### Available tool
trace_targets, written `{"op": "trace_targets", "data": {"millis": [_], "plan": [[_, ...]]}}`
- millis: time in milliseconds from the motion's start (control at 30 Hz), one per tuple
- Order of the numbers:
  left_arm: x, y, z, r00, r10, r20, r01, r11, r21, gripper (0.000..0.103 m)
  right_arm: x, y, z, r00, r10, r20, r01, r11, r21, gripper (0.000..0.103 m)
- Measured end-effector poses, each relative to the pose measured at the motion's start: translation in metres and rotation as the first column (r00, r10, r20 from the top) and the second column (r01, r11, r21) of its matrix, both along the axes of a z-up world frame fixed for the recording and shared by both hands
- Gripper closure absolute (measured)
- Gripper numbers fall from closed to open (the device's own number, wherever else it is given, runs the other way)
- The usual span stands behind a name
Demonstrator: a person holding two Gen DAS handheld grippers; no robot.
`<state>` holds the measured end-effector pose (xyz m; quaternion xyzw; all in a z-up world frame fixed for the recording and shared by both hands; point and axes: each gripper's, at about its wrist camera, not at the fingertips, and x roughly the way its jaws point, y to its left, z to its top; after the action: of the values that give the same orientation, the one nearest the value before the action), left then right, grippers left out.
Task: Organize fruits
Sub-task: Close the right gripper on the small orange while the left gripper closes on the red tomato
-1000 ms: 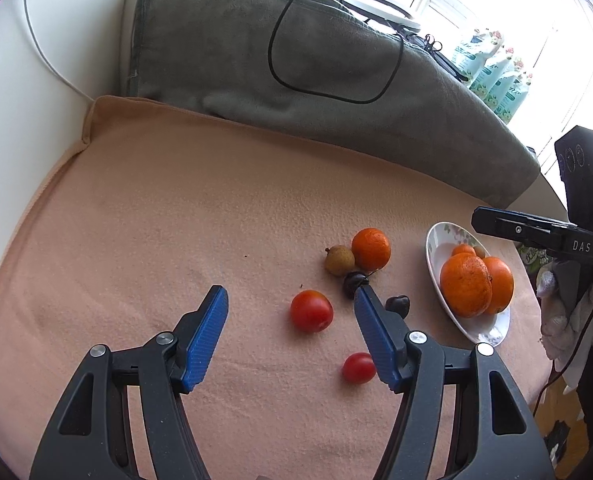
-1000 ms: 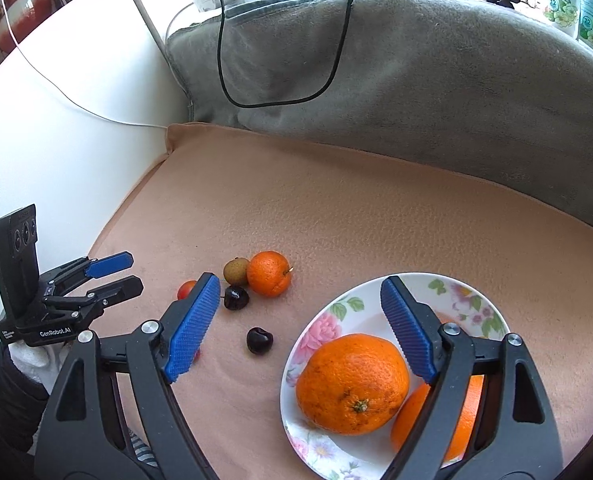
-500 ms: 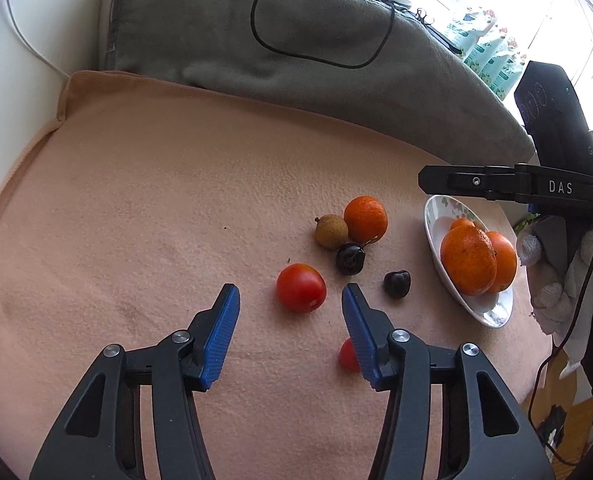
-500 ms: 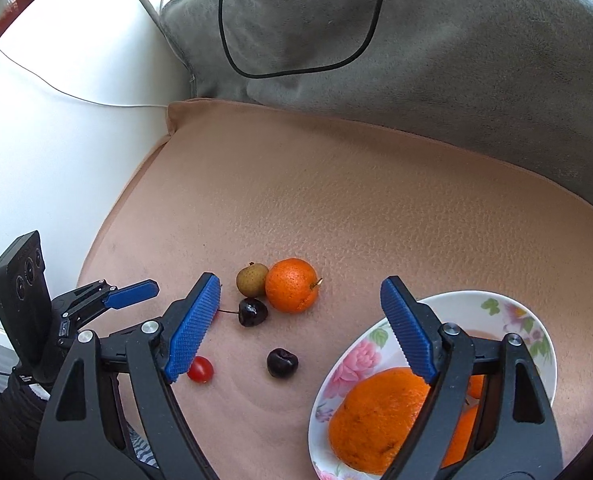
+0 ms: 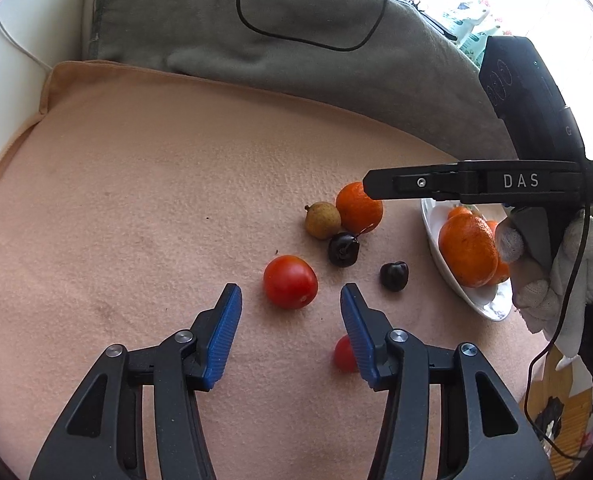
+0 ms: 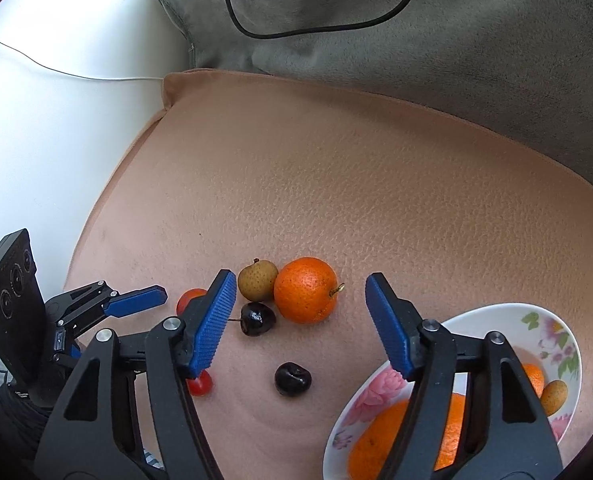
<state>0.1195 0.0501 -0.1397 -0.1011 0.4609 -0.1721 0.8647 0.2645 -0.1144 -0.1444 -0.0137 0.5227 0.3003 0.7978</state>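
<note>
Both grippers have dropped closer to the loose fruit on the peach cloth [image 5: 136, 200]: the left gripper [image 5: 290, 310], jaws apart and empty, now frames the red tomato [image 5: 290, 282]. The right gripper [image 6: 296, 322] has swung off the flowered plate [image 6: 552, 320], its jaws closing, nothing between the pads, lining up on the small orange [image 6: 305, 290]. Two oranges already sit on the plate, evidently the collecting point.

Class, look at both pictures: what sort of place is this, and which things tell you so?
Probably a home, near a window: a soft peach blanket, a grey throw and a flowered plate of oranges.
</note>
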Motion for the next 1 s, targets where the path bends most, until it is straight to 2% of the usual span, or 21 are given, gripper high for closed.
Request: {"op": "trace_targets", "data": {"millis": [100,233,500,600,667,900,1000], "plan": [[0.002,-0.004,0.0,1.0,-0.009,0.003,0.009,1.0,0.013,0.053,0.0,0.004,-0.005,1.0,0.003,-0.004,-0.003,1.0,-0.017,0.034],[0.004,-0.007,-0.001,1.0,-0.011,0.0,0.011,1.0,0.016,0.053,0.004,0.008,-0.009,1.0,-0.002,-0.014,0.001,1.0,-0.027,0.04],[0.014,-0.005,-0.008,1.0,-0.003,-0.02,0.003,1.0,0.011,0.053,0.009,0.016,-0.017,1.0,-0.004,-0.015,0.004,0.999,-0.052,0.041],[0.019,-0.005,-0.009,1.0,0.001,-0.027,-0.001,1.0,0.007,0.059,0.009,0.018,-0.019,1.0,-0.006,-0.014,0.005,0.998,-0.064,0.041],[0.022,-0.005,-0.011,1.0,0.002,-0.03,-0.002,1.0,0.007,0.059,0.009,0.019,-0.021,1.0,-0.007,-0.013,0.007,0.997,-0.073,0.044],[0.028,-0.008,-0.015,0.999,-0.001,-0.034,0.001,1.0,0.012,0.059,0.01,0.02,-0.023,1.0,-0.008,-0.014,0.007,0.997,-0.075,0.046],[0.028,-0.007,-0.016,0.999,0.0,-0.034,0.0,1.0,0.01,0.059,0.011,0.02,-0.023,1.0,-0.009,-0.017,0.008,0.997,-0.078,0.051]]}}
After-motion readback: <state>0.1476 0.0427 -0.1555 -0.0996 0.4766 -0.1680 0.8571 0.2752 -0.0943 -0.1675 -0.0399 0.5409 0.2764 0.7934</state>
